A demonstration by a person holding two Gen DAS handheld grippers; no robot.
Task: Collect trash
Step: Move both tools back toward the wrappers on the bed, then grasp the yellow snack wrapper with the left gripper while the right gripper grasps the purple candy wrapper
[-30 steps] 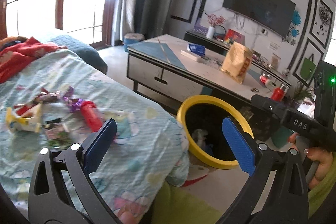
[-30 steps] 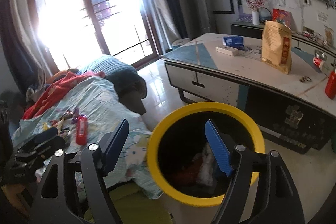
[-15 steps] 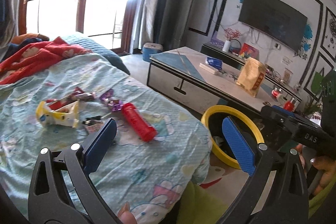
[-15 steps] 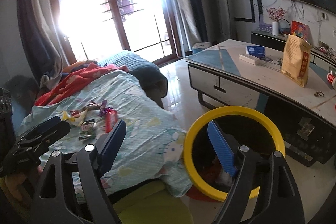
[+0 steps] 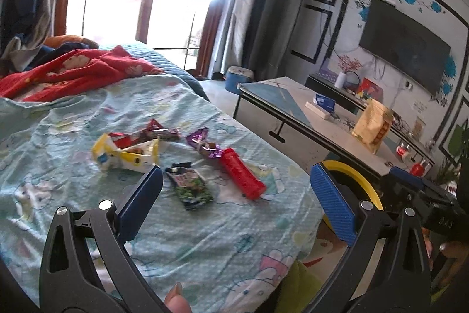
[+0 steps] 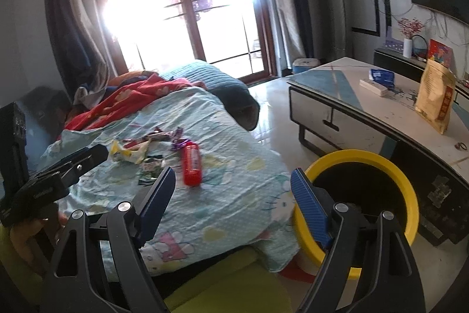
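Observation:
Trash lies on the light blue bedsheet (image 5: 73,195): a red tube (image 5: 241,177), a green-black wrapper (image 5: 190,188), a purple wrapper (image 5: 205,145), a yellow-white carton (image 5: 126,156) and a dark wrapper (image 5: 159,133). The red tube (image 6: 192,165) and the carton (image 6: 129,152) also show in the right wrist view. A yellow-rimmed black bin (image 6: 366,204) stands on the floor by the bed; its rim (image 5: 351,178) shows in the left wrist view. My left gripper (image 5: 236,206) is open and empty, just short of the trash. My right gripper (image 6: 233,201) is open and empty between bed edge and bin.
A white coffee table (image 6: 381,113) stands behind the bin with a tan paper bag (image 6: 435,100) and a blue packet (image 6: 381,75) on it. A red blanket (image 5: 70,72) lies at the head of the bed. A TV (image 5: 404,46) hangs on the wall.
Both grippers have swung left from the bin toward the bed. The trash pile now lies ahead of the left gripper. Both stayed open and empty.

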